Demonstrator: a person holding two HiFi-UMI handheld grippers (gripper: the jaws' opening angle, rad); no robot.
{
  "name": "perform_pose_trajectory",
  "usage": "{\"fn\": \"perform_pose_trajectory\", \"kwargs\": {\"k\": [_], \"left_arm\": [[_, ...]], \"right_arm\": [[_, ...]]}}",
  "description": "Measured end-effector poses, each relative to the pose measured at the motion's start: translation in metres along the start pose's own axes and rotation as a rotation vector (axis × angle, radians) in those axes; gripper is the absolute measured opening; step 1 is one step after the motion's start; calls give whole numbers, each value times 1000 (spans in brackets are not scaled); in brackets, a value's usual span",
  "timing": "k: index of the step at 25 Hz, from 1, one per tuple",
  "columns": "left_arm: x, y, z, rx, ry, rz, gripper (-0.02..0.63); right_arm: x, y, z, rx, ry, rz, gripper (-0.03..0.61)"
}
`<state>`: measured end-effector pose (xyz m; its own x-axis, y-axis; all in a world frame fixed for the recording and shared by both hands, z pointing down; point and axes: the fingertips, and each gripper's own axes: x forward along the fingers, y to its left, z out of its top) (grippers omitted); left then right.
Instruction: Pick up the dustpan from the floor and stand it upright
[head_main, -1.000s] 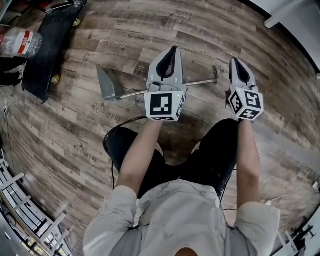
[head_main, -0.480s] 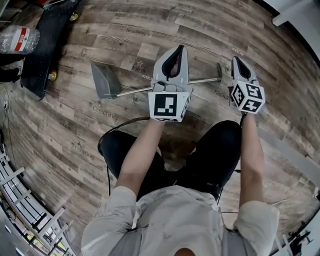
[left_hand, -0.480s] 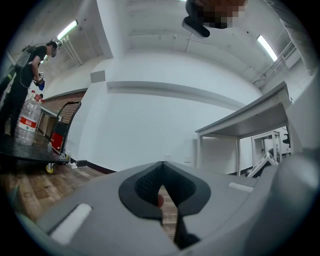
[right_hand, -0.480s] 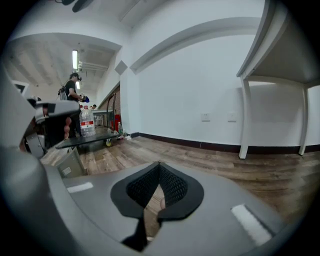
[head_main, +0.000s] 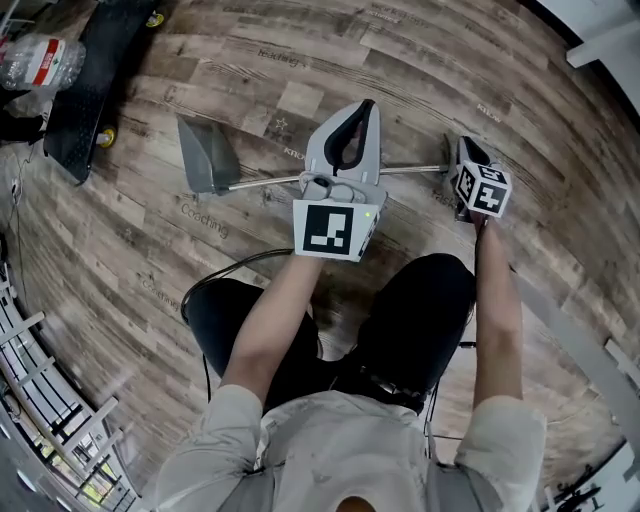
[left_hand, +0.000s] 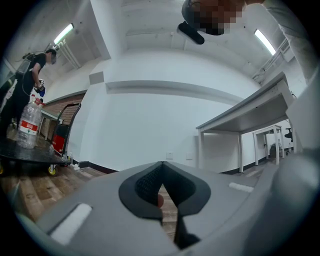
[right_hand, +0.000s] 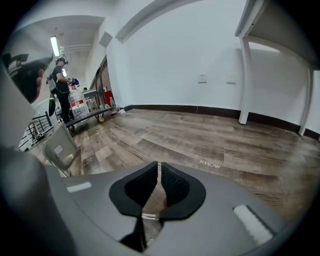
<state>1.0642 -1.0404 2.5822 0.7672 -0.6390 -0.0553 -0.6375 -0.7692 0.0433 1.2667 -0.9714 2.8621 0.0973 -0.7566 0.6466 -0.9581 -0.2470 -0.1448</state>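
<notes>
A grey dustpan (head_main: 205, 155) lies flat on the wood floor, its long metal handle (head_main: 265, 182) running right to a dark end (head_main: 447, 168). My left gripper (head_main: 362, 108) hangs over the middle of the handle, shut and empty; in the left gripper view (left_hand: 161, 180) its pads meet at the tips. My right gripper (head_main: 463, 145) is low beside the handle's end. Its jaws have just been opening: a thin slit shows between the pads (right_hand: 159, 175), with nothing pressed between them. The pan (right_hand: 60, 147) shows at the left of the right gripper view.
A black wheeled cart (head_main: 95, 60) with a water bottle (head_main: 40, 60) stands at the far left. A metal rack (head_main: 40, 400) fills the near-left corner. White table legs (head_main: 600, 45) stand far right. A person (right_hand: 62, 85) stands by the cart. My knees are just below the grippers.
The right gripper has sunk toward the floor beside the handle's end. The left gripper stays over the handle. The dustpan has not shifted on the floor.
</notes>
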Motion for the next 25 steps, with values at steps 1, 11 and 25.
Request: {"fn": "perform_pose_trajectory", "kwargs": {"k": [1,11,25], "left_arm": [[3,1,-18,0,0,2,20],[52,-53,-194,10,17,18,20],[37,-11,-345,26,47,20,20]], "right_arm": [[19,-7,-16,-2,16,-5,32],[174,-122,-174,-3,218,-13,121],[323,-126,-312,-38,396,-43,147]]}}
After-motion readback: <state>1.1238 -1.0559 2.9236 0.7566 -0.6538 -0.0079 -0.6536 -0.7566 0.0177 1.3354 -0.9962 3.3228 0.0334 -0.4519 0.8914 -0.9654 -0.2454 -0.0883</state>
